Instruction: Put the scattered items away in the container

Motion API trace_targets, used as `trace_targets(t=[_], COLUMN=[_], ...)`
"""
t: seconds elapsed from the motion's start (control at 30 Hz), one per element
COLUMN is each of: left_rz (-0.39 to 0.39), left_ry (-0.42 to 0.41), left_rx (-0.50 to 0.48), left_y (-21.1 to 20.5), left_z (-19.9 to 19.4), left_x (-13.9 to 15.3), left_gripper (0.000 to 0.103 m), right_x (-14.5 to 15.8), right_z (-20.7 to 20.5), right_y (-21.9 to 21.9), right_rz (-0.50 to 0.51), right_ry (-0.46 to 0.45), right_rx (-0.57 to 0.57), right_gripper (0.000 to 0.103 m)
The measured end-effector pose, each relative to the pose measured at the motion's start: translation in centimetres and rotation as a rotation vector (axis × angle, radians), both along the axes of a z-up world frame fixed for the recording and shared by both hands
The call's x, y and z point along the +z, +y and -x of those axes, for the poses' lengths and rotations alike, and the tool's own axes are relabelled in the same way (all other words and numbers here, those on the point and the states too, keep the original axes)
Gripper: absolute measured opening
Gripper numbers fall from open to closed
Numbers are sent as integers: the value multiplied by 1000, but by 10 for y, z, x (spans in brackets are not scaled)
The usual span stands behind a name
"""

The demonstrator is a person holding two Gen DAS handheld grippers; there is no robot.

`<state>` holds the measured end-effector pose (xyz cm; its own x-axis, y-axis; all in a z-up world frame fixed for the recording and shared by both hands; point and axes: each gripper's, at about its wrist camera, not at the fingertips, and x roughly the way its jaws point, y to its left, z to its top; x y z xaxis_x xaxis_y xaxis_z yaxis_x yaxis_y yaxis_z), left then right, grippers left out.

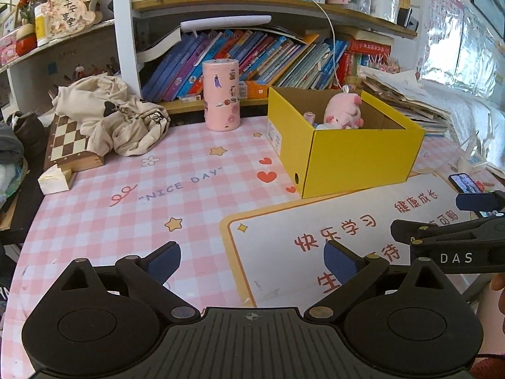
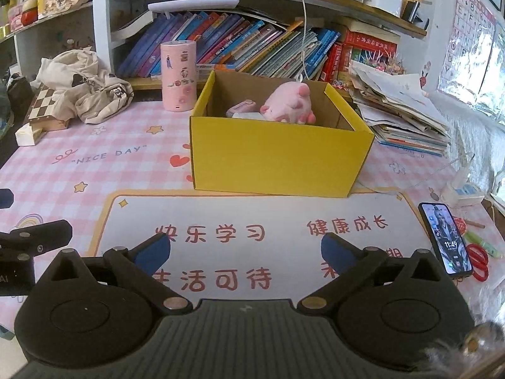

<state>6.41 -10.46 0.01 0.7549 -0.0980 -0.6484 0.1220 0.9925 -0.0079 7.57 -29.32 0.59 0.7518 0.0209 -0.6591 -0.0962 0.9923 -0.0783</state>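
I am holding my left gripper (image 1: 252, 260) and right gripper (image 2: 246, 251) spread and empty above the desk mat (image 2: 252, 214), since the pink plush (image 2: 288, 102) is lying inside the yellow box (image 2: 277, 158), leaving both free for further items.

Pinks and one bright yellow on a chequered counter.

The counter (image 2: 104, 170) wears a pink-and-white check with red hearts and yellow stars; its mat (image 2: 252, 208) is white with an orange border and red characters. The box (image 2: 277, 161) is yellow outside, brown inside, and holds a pink plush (image 2: 288, 102). The cylinder (image 2: 178, 77) is pink with stickers. The chessboard (image 1: 64, 142) is brown-and-cream squares under a cream cloth (image 1: 116, 117). Gripper pads (image 2: 151, 249) are blue on black.
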Motion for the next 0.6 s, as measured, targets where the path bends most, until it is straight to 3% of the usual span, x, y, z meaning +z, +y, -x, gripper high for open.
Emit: trace_targets(t=[0.6], left_rz=[3], left_ry=[-5], left_rx=[19], left_y=[16], left_z=[14], left_x=[0], left_gripper=[103], right_x=[3], right_z=[10], right_y=[15], right_rz=[0], right_ry=[-2], right_rx=[-14], right_gripper=[103])
